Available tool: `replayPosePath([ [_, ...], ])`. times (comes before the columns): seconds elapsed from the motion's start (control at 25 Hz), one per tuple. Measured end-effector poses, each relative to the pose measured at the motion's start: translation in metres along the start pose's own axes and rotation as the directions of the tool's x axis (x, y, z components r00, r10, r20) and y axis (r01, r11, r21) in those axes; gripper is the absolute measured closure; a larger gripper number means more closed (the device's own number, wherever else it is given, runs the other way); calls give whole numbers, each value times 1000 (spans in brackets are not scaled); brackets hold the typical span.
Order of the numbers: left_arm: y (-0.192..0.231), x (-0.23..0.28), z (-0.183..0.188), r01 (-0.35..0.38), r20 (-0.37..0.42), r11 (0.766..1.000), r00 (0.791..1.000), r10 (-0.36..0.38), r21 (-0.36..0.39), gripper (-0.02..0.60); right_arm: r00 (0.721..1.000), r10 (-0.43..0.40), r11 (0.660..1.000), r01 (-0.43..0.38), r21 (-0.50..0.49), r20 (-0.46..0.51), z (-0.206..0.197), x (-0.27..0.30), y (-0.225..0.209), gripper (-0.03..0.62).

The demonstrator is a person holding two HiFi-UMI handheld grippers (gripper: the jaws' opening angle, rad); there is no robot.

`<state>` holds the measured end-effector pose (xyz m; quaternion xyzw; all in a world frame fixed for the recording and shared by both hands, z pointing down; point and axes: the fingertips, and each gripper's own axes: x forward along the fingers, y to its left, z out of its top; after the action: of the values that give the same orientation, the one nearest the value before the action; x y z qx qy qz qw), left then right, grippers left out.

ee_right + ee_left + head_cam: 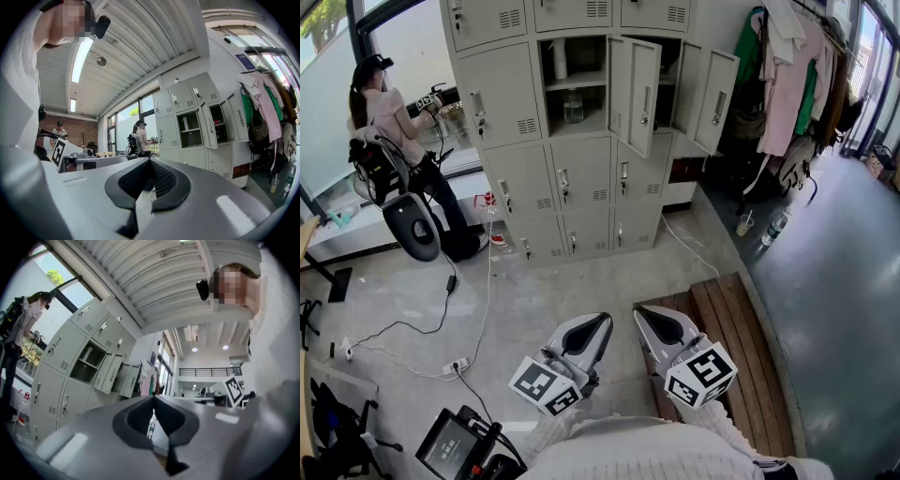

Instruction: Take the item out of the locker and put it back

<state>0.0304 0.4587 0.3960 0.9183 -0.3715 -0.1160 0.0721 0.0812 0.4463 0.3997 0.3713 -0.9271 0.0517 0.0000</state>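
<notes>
- Facing the locker bank (553, 178) from well back, we are looking at rows of grey doors, two of them standing open in the upper row.
- We are noting a clothes rail (797, 84) hanging full to its right, and a slatted wooden platform (731, 347) lying beneath our right gripper (645, 314).
- We are logging the open compartment (546, 89), which a shelf is dividing into two levels.
- We are holding the left gripper (602, 321) and the right one close to the body, each with jaws pressed together on nothing.
- We are taking the clear jar (573, 108) for the item; it is standing upright on the lower level, below a white upright object (560, 58).
- We are judging the jar to be rigid, smooth and possibly breakable, so we are planning an opened, level approach and a firm grip around its mid-body.
</notes>
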Motion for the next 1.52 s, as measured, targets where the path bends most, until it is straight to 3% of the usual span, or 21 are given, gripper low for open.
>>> replayPosePath([
  [0.4,42,30,-17,-9,-28,1000,1000,8,-22,574,1000,9,999,-8,35,-14,-13,36,-35,595],
  [0.68,120,76,1,7,0,1000,1000,-7,2,574,1000,3,1000,-4,23,16,-5,118,-80,595],
  [1.12,260,160,56,73,9,993,997,-74,97,574,996,-32,999,36,-37,86,44,267,-158,595],
  [1.52,336,204,46,52,-37,998,998,-51,21,573,991,-122,992,119,45,54,41,323,-216,595],
])
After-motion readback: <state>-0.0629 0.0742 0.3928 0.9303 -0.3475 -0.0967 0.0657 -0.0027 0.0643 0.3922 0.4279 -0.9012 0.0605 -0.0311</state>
